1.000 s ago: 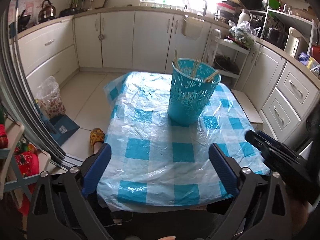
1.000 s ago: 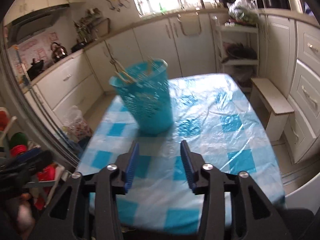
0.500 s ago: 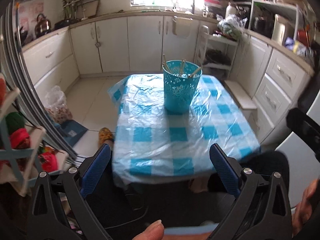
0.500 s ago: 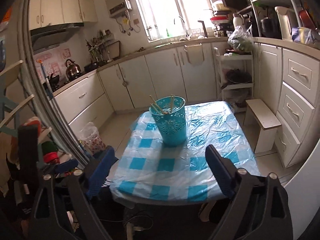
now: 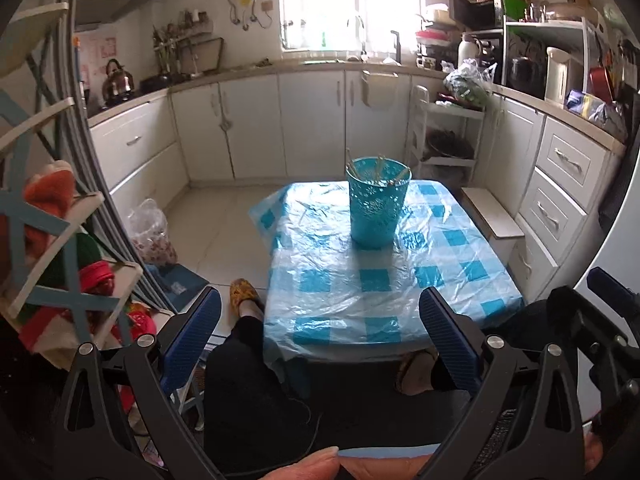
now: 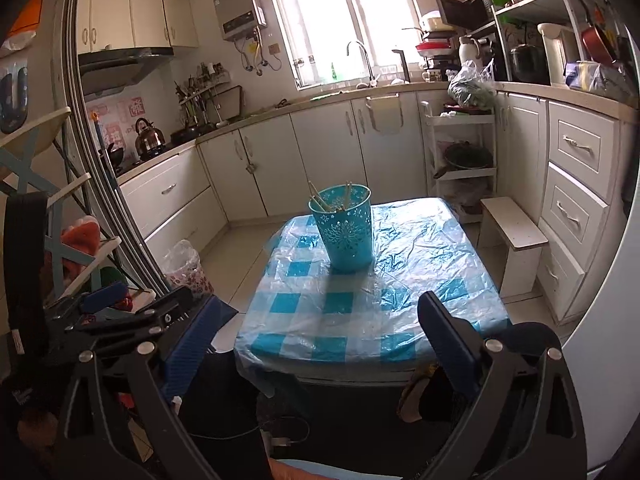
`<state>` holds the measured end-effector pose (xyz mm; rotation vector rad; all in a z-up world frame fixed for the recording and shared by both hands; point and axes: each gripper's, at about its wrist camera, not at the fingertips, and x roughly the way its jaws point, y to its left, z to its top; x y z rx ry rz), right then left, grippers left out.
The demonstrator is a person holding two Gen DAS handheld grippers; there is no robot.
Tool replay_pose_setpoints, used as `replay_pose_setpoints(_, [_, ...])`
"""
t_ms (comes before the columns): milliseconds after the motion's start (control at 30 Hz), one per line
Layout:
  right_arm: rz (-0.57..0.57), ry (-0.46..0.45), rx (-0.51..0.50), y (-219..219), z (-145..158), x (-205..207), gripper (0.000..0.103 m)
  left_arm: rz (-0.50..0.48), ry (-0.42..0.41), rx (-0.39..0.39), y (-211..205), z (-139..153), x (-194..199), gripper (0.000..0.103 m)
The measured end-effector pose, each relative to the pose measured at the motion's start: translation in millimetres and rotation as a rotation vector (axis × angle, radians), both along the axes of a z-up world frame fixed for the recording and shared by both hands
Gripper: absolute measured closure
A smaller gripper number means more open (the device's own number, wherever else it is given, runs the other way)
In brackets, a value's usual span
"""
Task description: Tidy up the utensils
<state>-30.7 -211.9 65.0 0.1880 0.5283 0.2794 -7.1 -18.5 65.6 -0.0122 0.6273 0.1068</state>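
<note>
Both grippers are pulling back and up from the table [image 5: 384,292] compared with a second ago: then the blue holder [image 5: 378,204] was filling the middle of both wrist views, now it is sitting small at the far end of the table, well apart from either tool. The right gripper [image 6: 320,340] was half closed a second ago; its jaws are now opening, almost fully spread, nothing between them but the view of the table edge. The left gripper [image 5: 320,332] is standing wide and empty, same spread as before. In the left view the right gripper [image 5: 600,320] is showing at the right edge, beside the left one.

The wooden chopsticks [image 6: 320,198] are standing loose inside the holder, tips poking above the rim, leaning against its wall. The holder is upright on the blue-and-white checked plastic cloth [image 6: 304,304], left of centre in the right view. No other utensils are lying on the cloth in either view.

Reading: release and retreat are looking like the end of a placing step. With nothing left on the table to sort, the task is probably finished or nearly so; cannot confirm further items out of frame.

Writing: no brand or label is readable. The pink wall stickers [image 6: 132,110] behind the kettle [image 6: 148,140] are carrying marks too blurred to read. The water heater [image 6: 240,8] is showing no legible name.
</note>
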Motion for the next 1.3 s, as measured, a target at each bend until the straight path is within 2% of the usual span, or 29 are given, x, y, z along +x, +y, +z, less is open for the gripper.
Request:
replay_pose_setpoints(133, [0.000,-0.004,-0.004,1,3,-5,0.008,0.009,-0.036,-0.043,4,8,-12,0.008])
replay_pose_setpoints(300, [-0.001,-0.017,-0.009,-1,6,-13,0.008,0.004,-0.064,-0.037,0,17,-21,0.008])
replay_pose_setpoints(800, [0.000,-0.018,-0.020,0,5,-23,0.008,-0.004,-0.075,-0.027,-10,20,-35,0.008])
replay_pose_setpoints(1300, [-0.020,0.041,-0.070,3,-2,-20,0.008,0.007,-0.064,-0.058,-5,19,-37,0.008])
